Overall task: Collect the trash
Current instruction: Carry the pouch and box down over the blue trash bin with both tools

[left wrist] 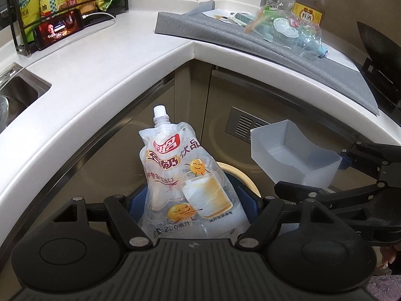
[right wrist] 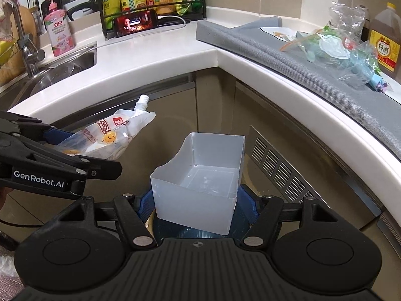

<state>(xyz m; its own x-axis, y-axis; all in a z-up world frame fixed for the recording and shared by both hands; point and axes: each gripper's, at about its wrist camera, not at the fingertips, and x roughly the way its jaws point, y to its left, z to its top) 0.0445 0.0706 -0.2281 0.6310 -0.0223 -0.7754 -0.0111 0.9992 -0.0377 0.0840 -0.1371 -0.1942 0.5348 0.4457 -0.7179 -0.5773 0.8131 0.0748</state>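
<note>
drink pouch (left wrist: 185, 175): clear spouted pouch with a white cap, looks emptied; judged very light, soft and crinkly, slick film. best taken across its flat lower body, as now; the spout neck is the only stiff part.
plastic tub (right wrist: 200, 183): white, thin-walled, open-topped, empty; judged light, semi-rigid, walls likely to flex under a squeeze. best gripped across two opposite walls near the base.
left tongs (left wrist: 193, 205): pinching the pouch by its lower half; spout stands up and away from the pads.
right tongs (right wrist: 198, 205): clamped on the tub's lower side walls, its mouth tilted away from the camera.
location: both items held in the air below the desk (left wrist: 95, 80) edge, in front of the cabinet fronts, above a round bin (left wrist: 246, 175) partly hidden beneath them.
remaining trash (right wrist: 345, 50): crumpled clear plastic on the grey mat, well apart from both tongs.
</note>
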